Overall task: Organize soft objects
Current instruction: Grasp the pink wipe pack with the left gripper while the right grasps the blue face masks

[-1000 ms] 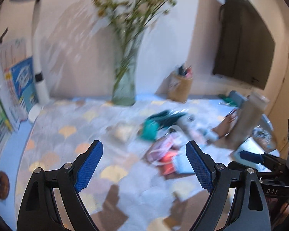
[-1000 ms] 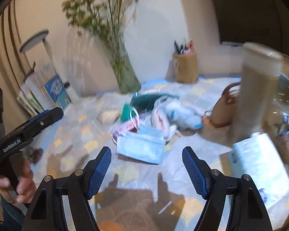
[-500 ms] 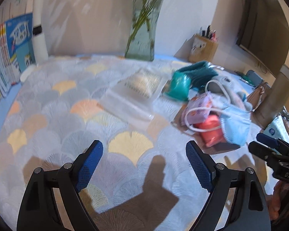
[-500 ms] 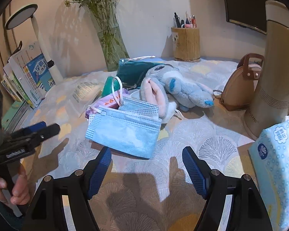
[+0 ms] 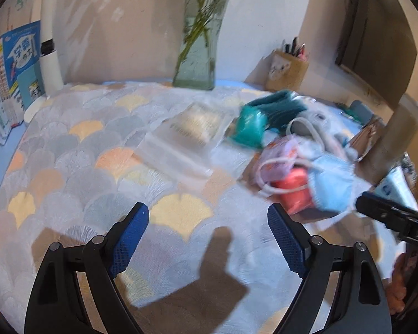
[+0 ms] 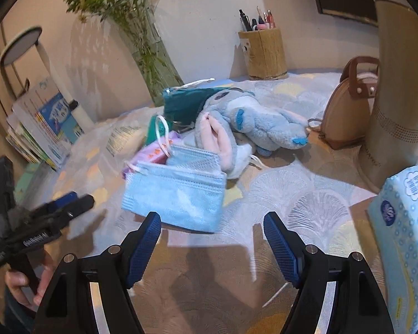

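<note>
A pile of soft things lies on the patterned cloth. A light blue face mask [image 6: 175, 197] lies at the front, just beyond my open, empty right gripper [image 6: 211, 236]. Behind it are a second blue mask [image 6: 193, 160], a pink packet [image 6: 156, 150], a grey-blue plush toy [image 6: 253, 122] and a teal pouch [image 6: 186, 103]. In the left wrist view the pile [image 5: 298, 164] sits to the right, with the blue mask [image 5: 331, 189] and a red item [image 5: 295, 192]. My left gripper [image 5: 207, 239] is open and empty over bare cloth.
A clear plastic bag [image 5: 189, 136] lies mid-table. A glass vase [image 5: 197, 64], pen holder [image 6: 264, 53], tan bag [image 6: 348, 111], tall beige cylinder [image 6: 398, 89], tissue pack [image 6: 406, 222], lamp [image 6: 22, 44] and books [image 6: 41, 128] ring the table.
Both grippers have moved forward and lower toward the table. The blue mask now lies closer to the right gripper. Both stay open.
</note>
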